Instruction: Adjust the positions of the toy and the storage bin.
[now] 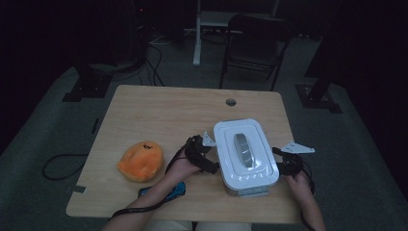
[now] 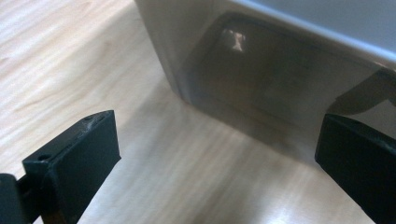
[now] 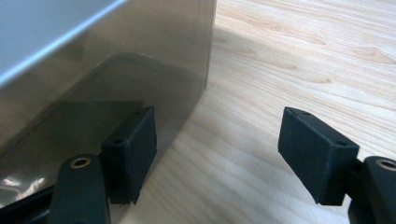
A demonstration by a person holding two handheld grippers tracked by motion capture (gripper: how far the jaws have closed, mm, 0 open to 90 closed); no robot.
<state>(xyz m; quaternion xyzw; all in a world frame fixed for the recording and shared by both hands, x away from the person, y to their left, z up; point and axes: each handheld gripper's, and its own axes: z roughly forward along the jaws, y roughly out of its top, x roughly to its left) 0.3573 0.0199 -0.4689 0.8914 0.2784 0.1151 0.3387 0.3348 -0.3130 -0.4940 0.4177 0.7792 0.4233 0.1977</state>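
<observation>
White lidded rectangular plastic box [image 1: 245, 155] is sitting on the light wooden table [image 1: 163, 110]; left gripper [image 1: 206, 161] and right gripper [image 1: 285, 166] are flanking it, jaws spread, gripping nothing; no readable writing.

Both forearms rise from the bottom edge of the high view, the left hand-held gripper [image 1: 204, 156] sitting just left of centre and the right hand-held gripper [image 1: 288, 161] at lower right, angled inward toward each other, each with its black jaws spread wide and nothing gripped between them.
</observation>
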